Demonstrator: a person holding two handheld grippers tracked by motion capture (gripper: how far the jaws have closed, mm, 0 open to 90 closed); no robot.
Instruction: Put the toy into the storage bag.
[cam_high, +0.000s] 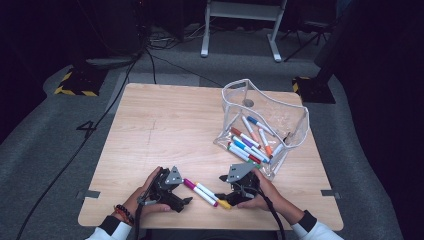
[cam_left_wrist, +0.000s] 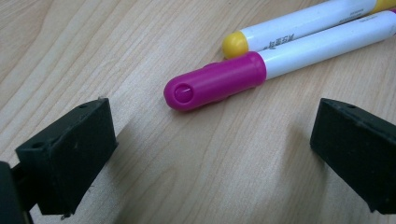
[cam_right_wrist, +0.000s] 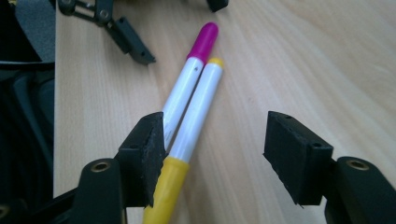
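While both hand-held grippers gape over two markers (cam_high: 207, 193), the clear pouch (cam_high: 295, 117) holds several markers (cam_high: 250, 142)

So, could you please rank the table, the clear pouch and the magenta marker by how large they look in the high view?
1. Table: largest.
2. Clear pouch: next; it covers one corner of the table.
3. Magenta marker: smallest. The yellow marker beside it looks about the same size, so I would not rank those two.

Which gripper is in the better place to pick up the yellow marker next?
Probably the right gripper: its open jaws already straddle the yellow marker. The left gripper faces the magenta marker's cap, open and apart from both.
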